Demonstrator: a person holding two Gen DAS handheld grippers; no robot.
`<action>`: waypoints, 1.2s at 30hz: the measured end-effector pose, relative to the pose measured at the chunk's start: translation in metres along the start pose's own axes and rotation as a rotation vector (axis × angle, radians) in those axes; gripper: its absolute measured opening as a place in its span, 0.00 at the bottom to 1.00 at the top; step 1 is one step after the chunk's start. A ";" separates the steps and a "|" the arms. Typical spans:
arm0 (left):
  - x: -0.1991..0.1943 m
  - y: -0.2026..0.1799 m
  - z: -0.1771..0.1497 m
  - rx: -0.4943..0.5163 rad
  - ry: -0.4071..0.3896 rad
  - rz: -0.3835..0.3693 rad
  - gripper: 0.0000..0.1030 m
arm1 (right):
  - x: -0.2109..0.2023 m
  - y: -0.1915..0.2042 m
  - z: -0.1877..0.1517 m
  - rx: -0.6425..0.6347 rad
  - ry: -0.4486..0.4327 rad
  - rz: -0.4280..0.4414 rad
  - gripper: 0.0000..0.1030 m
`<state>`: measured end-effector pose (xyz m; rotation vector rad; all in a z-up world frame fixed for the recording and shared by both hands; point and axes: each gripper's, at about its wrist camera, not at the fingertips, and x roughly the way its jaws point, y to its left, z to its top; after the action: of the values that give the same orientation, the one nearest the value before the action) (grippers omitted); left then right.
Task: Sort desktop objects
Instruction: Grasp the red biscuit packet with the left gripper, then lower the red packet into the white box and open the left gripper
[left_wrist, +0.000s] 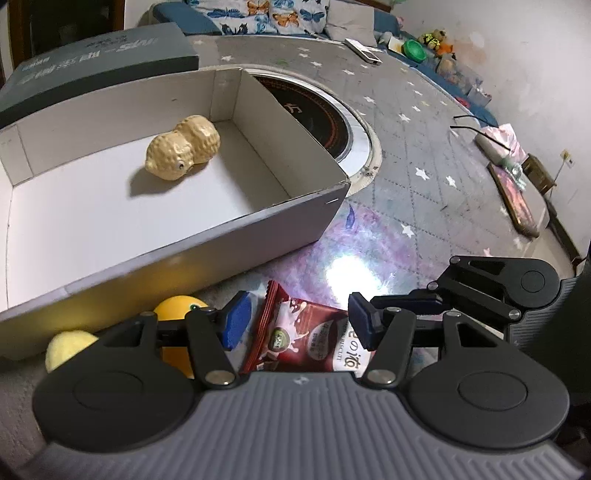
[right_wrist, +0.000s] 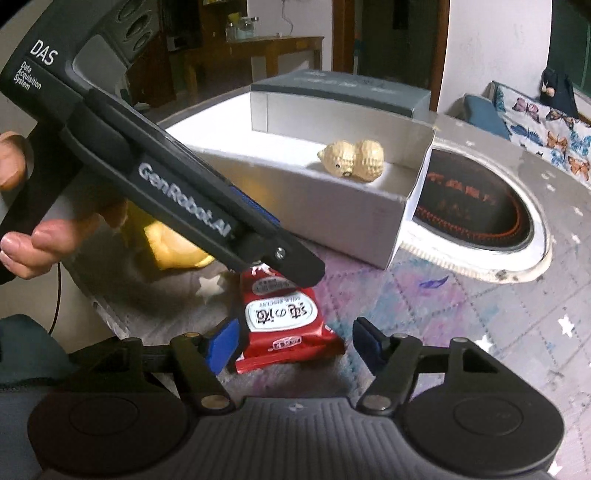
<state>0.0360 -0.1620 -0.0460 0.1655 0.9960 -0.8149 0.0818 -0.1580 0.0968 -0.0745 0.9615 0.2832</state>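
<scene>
Counter (left_wrist: 424, 155): it carried everything I had to sort. Its star-patterned cover was cut round an inset hob (left_wrist: 321, 118) on the far side.
Box (left_wrist: 229, 236): it sat open at the left, half over the hob. I took it for the bin the loose things were meant for.
Left gripper (left_wrist: 300, 325): I had it angled down over the far end of the packet. Its fingers were apart, and I could see no grip on the wrapper.
Right gripper (right_wrist: 295, 345): its fingers were spread either side of the packet's near end, so it looked placed to steady or take it. Nothing was clamped.
Biscuit packet (right_wrist: 280, 314): the red packet lay flat on the counter just near of the box, between my two tools.
Peanut toy (left_wrist: 183, 146): it lay inside the box towards the far wall, sorted by the look of it.
Orange ball (left_wrist: 177, 306): it was tucked against the box's near wall, to the left of the packet and beside a pale yellow object (left_wrist: 66, 345). Both were unsorted.
</scene>
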 end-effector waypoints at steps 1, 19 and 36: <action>0.001 -0.001 0.000 0.007 0.001 0.005 0.57 | 0.002 0.000 -0.001 0.001 0.006 0.003 0.66; 0.003 -0.005 0.001 -0.035 0.023 -0.103 0.57 | 0.000 -0.001 -0.006 0.008 -0.003 -0.027 0.56; -0.054 0.054 0.080 -0.123 -0.224 -0.037 0.57 | -0.016 -0.003 0.099 -0.181 -0.171 -0.058 0.55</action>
<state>0.1118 -0.1338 0.0294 -0.0493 0.8367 -0.7849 0.1534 -0.1451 0.1663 -0.2396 0.7608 0.3173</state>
